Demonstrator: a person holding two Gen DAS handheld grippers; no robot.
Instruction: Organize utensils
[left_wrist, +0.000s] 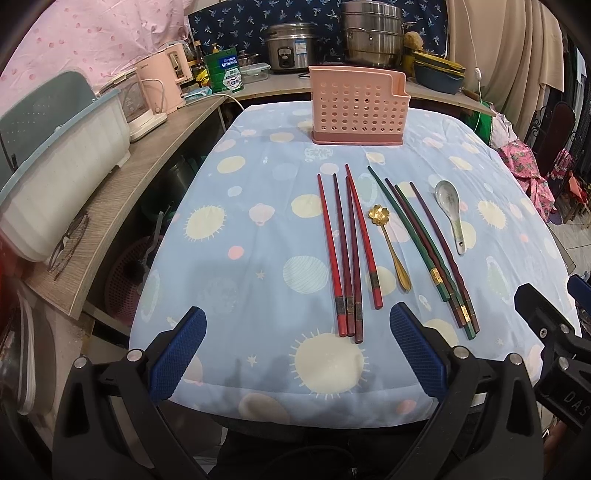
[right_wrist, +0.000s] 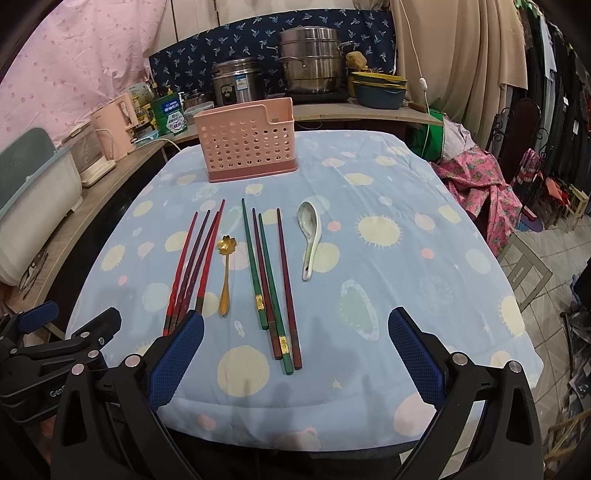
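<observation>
A pink perforated utensil holder (left_wrist: 359, 107) (right_wrist: 245, 144) stands at the far end of the blue patterned tablecloth (left_wrist: 258, 258) (right_wrist: 406, 258). In front of it lie several red and maroon chopsticks (left_wrist: 345, 251) (right_wrist: 192, 266), a gold flower spoon (left_wrist: 392, 247) (right_wrist: 224, 275), several green and maroon chopsticks (left_wrist: 428, 251) (right_wrist: 269, 280), and a white ceramic spoon (left_wrist: 451, 214) (right_wrist: 309, 236). My left gripper (left_wrist: 297, 332) is open and empty near the table's front edge. My right gripper (right_wrist: 295, 332) is open and empty, also at the front edge.
A wooden counter (left_wrist: 122, 192) runs along the left with a white tub (left_wrist: 62, 184), eyeglasses (left_wrist: 68, 242) and pink kettle (left_wrist: 166, 79). Steel pots (left_wrist: 371, 33) and a rice cooker (left_wrist: 291, 48) stand behind the table. Chairs and clothes are at the right (right_wrist: 517, 177).
</observation>
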